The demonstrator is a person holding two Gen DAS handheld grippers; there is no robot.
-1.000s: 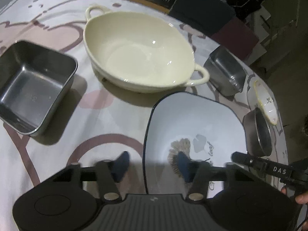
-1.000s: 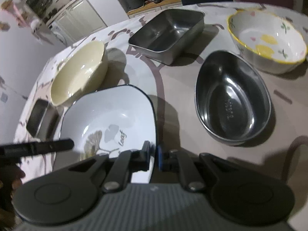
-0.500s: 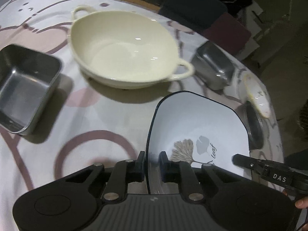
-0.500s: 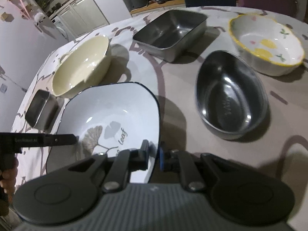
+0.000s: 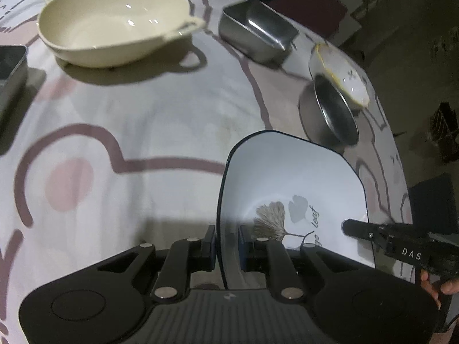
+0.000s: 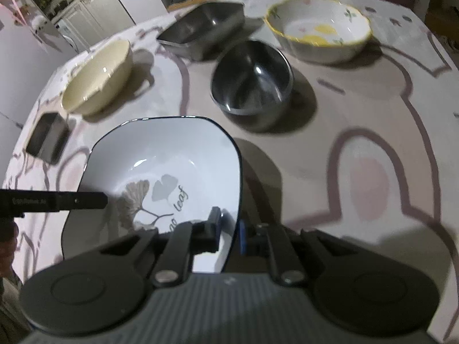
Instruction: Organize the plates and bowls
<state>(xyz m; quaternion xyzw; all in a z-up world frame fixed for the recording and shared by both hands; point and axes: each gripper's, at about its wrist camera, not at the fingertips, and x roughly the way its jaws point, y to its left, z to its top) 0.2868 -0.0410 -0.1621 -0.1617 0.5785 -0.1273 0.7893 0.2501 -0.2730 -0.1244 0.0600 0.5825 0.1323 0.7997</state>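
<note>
Leaf bowl (image 5: 289, 183) between 2 downward-tilted, clamped grippers

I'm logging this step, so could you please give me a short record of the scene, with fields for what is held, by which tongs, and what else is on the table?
held: square white plate with a leaf print
left tongs: shut on the plate's rim, one pad each side
right tongs: shut on the opposite rim
cream bowl: on the tablecloth, empty
round steel bowl: empty, beyond the plate
flowered bowl: behind the steel bowl
steel trays: larger one at the back, smaller one at the left edge
</note>
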